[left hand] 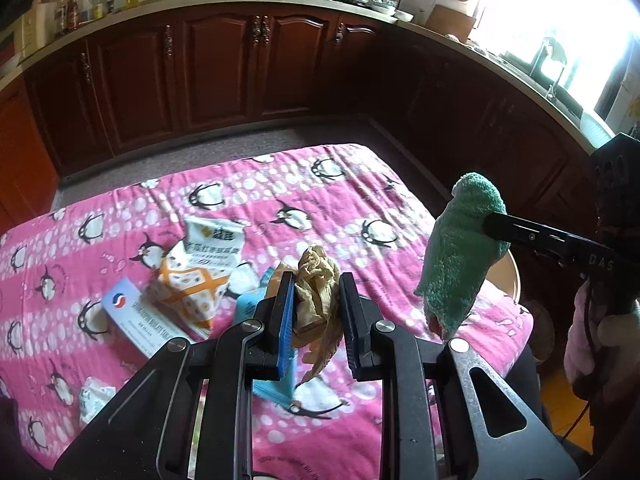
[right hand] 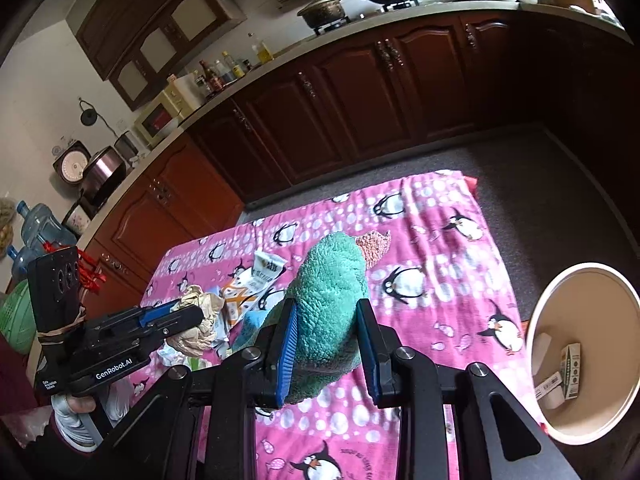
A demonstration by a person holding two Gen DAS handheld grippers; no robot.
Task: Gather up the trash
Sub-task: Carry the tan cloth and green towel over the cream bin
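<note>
The step in hand looks like carrying picked-up trash to the bin. The left claw (left hand: 316, 300) is clenched on a crumpled brown paper wad (left hand: 316, 280), held clear above the pink penguin cloth (left hand: 280, 192) that covers the tabletop. The right claw (right hand: 328, 344) grips a green terry cloth (right hand: 332, 304) with a pink corner, also lifted off the surface; in the left wrist view it hangs from that claw near the tabletop's right edge.

The round trash bin (right hand: 536, 320) stands just off the tabletop's right side, below it, with 2 or 3 small cartons already inside. It is near the right claw and well apart from the left one. My judgement: the next move calls for swinging the paper wad across, past the right claw, until it is over the bin mouth before letting go.

More trash remains on the cloth: a white snack packet (left hand: 212, 244), an orange-and-white wrapper (left hand: 188, 292), a small white box (left hand: 140, 320) and a blue packet (left hand: 248, 304), all clustered beneath the left claw.
</note>
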